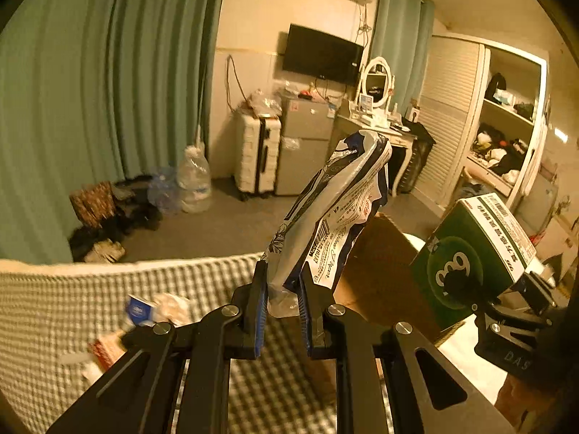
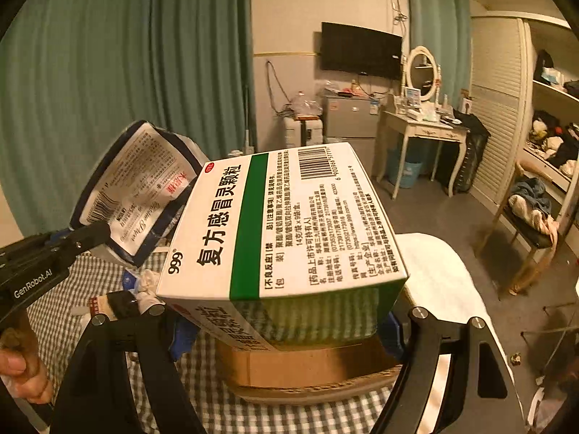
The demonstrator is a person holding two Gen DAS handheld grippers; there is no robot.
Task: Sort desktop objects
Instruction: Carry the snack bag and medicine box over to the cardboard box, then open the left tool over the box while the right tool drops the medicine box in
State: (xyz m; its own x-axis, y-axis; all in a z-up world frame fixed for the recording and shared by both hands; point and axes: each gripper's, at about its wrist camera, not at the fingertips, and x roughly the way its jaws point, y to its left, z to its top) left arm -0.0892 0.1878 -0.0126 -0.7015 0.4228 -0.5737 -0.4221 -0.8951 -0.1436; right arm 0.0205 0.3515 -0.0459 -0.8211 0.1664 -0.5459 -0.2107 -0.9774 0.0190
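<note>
My left gripper point(image 1: 284, 289) is shut on a blue-and-white tissue pack point(image 1: 333, 206) and holds it upright above the checkered table point(image 1: 108, 289). The pack also shows in the right wrist view point(image 2: 137, 188), with the left gripper point(image 2: 87, 238) clamping its lower edge. My right gripper point(image 2: 286, 322) is shut on a green-and-white medicine box point(image 2: 289, 224), held in the air above a brown cardboard box point(image 2: 307, 365). The medicine box point(image 1: 470, 256) shows at right in the left wrist view, next to the tissue pack.
The cardboard box point(image 1: 383, 271) stands on the table's right part. Small items lie on the checkered cloth at left: a blue packet point(image 1: 137, 309), crumpled white paper point(image 1: 170, 307) and a red-and-white packet point(image 1: 105, 349). A white cloth point(image 2: 434, 278) lies right of the table.
</note>
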